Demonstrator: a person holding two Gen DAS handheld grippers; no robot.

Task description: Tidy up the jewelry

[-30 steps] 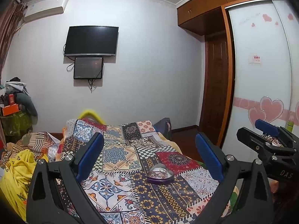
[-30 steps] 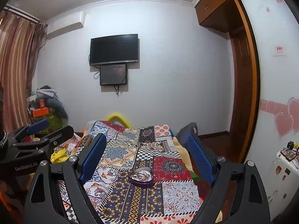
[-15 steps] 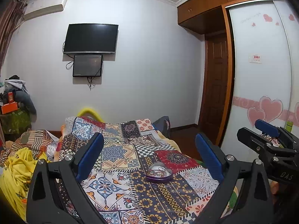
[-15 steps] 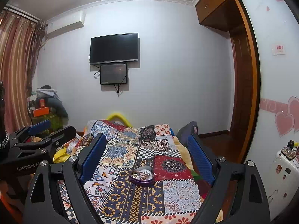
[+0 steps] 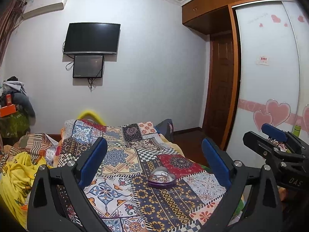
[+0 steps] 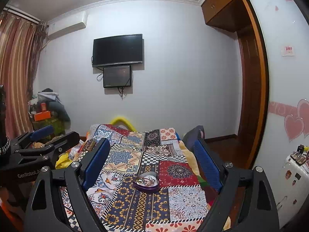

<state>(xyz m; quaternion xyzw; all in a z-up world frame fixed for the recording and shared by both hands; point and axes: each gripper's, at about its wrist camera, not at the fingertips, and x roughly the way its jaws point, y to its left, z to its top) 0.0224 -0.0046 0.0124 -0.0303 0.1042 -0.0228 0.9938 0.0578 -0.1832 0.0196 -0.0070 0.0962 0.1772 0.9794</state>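
Two grippers, left and right, fingers spread, above one heart-shaped box

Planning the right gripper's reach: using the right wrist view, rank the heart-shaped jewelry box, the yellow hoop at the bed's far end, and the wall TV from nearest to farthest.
1. heart-shaped jewelry box, on the quilt straight ahead.
2. yellow hoop, at the bed's far end.
3. wall TV, on the far wall, high up.
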